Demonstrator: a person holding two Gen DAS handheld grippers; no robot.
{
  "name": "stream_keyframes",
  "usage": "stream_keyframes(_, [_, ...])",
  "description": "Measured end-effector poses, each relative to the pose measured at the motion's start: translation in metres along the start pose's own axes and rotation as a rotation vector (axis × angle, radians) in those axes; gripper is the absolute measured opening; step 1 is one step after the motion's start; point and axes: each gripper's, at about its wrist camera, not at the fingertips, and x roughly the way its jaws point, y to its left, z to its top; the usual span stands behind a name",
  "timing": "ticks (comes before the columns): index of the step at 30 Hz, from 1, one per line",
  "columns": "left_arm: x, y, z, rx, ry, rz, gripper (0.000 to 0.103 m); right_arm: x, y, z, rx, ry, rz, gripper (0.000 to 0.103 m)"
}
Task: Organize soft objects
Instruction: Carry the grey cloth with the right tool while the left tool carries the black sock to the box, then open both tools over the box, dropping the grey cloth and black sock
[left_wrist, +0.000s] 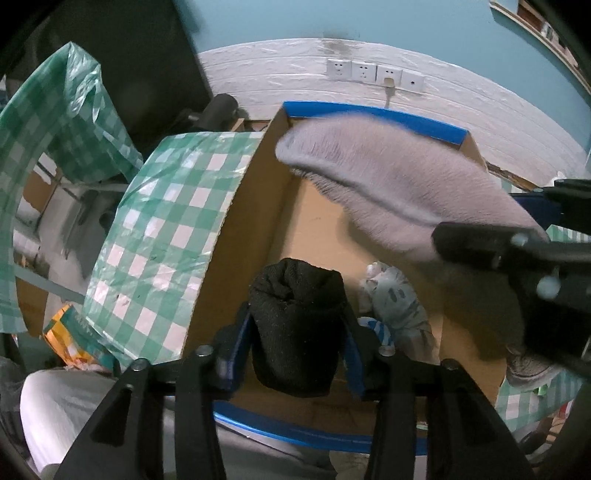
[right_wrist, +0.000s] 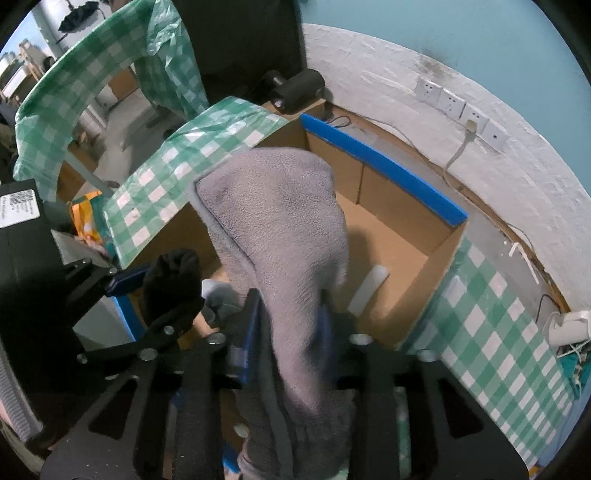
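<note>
My left gripper (left_wrist: 297, 332) is shut on a rolled black sock (left_wrist: 299, 317) and holds it over the near end of an open cardboard box (left_wrist: 240, 229) with blue-taped rims. It also shows in the right wrist view (right_wrist: 173, 280). My right gripper (right_wrist: 288, 332) is shut on a grey fleece cloth (right_wrist: 280, 229) that stands up over the box. In the left wrist view the cloth (left_wrist: 388, 177) hangs across the box from the right gripper's finger (left_wrist: 480, 247). A light patterned soft item (left_wrist: 395, 299) lies on the box floor.
Green-and-white checked plastic (right_wrist: 487, 332) covers the box's outer sides and a frame at left (left_wrist: 48, 122). A white stick-like piece (right_wrist: 369, 288) lies in the box. A white wall with sockets (left_wrist: 373, 72) and cables stands behind. An orange packet (left_wrist: 70, 332) lies left of the box.
</note>
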Motion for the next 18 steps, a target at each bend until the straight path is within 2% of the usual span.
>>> stream_keyframes(2, [0.001, 0.003, 0.000, -0.011, 0.007, -0.015, 0.061, -0.001, 0.001, 0.000, -0.003, -0.015, -0.013, 0.049])
stream_keyframes(3, [0.000, 0.004, 0.000, -0.017, 0.007, -0.018, 0.065, -0.001, 0.002, -0.001, -0.010, -0.019, -0.017, 0.050])
stream_keyframes(5, [-0.002, 0.006, 0.001, -0.024, -0.001, -0.012, 0.066, -0.004, 0.002, -0.002, -0.015, -0.026, -0.022, 0.055])
stream_keyframes(12, [-0.010, 0.002, 0.002, -0.025, -0.022, -0.019, 0.070, -0.017, -0.015, -0.008, 0.032, -0.044, -0.045, 0.059])
stream_keyframes(18, [-0.019, -0.013, 0.002, 0.023, -0.052, -0.030, 0.070, -0.027, -0.029, -0.019, 0.066, -0.052, -0.064, 0.062])
